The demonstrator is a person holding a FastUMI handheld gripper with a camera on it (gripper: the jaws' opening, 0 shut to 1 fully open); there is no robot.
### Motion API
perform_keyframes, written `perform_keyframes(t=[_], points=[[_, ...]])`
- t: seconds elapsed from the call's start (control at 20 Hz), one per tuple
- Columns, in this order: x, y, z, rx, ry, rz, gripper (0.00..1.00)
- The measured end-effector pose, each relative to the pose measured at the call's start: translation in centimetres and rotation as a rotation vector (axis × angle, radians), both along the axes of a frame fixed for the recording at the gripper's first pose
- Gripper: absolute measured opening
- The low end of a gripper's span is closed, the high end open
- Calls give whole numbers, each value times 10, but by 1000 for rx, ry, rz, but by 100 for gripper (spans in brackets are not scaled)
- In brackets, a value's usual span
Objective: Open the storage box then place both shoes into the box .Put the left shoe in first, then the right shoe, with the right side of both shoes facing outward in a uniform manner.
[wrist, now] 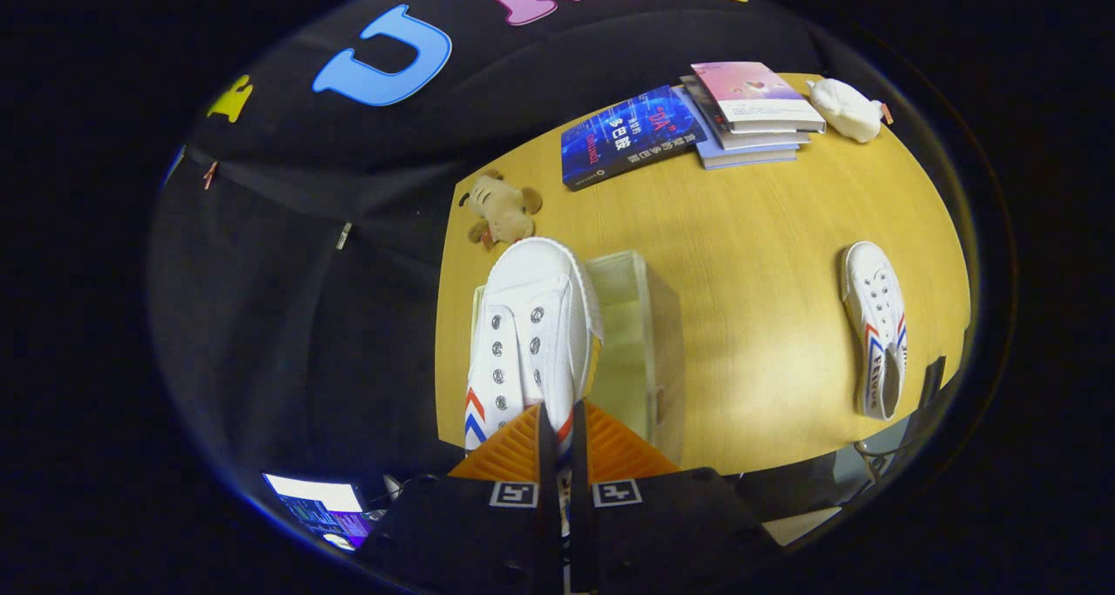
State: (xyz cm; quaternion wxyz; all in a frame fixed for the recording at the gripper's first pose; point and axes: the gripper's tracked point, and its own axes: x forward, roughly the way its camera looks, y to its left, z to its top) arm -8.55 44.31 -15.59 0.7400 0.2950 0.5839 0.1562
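Observation:
My gripper [559, 429] is shut on a white canvas shoe [531, 334] with red and blue stripes, both fingers pinching its side wall near the heel opening. The shoe hangs toe-forward above the clear storage box [640, 342], which stands open on the wooden table [758, 316] just beyond and to the right of the fingers. A second white shoe [875, 325] with the same stripes lies on the table far to the right of the box, its toe pointing away.
A small brown plush toy [501, 209] lies beyond the held shoe's toe. Further back sit a blue book [627, 135], a stack of books [753, 111] and a white plush [845, 109]. A lit screen [322, 508] shows below the table's near left edge.

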Motion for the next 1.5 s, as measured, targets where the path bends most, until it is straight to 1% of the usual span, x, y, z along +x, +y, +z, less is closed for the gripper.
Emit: perform_keyframes(t=[0.1, 0.2, 0.25, 0.3, 0.4, 0.6, 0.9, 1.2, 1.25, 1.3, 1.35, 1.4, 1.45, 1.5], points=[[-9, 21, -13, -11, 20, 26, 8], [-14, 34, -27, -27, 43, 27, 8], [-13, 37, -34, -36, 51, 25, 8], [-3, 47, -53, -48, 55, 18, 8], [2, 50, -64, -67, 60, 5, 8], [8, 61, -71, -48, 87, -25, 8], [4, 72, -82, -45, 109, -9, 8], [7, 79, -90, -32, 82, -9, 8], [9, 83, -89, -7, 82, -13, 15], [13, 87, -84, 27, 75, -20, 19], [21, 85, -79, 38, 58, -27, 28], [21, 89, -79, 49, 47, -25, 30], [20, 89, -80, 51, 49, -18, 48], [20, 87, -78, 54, 48, -13, 62]])
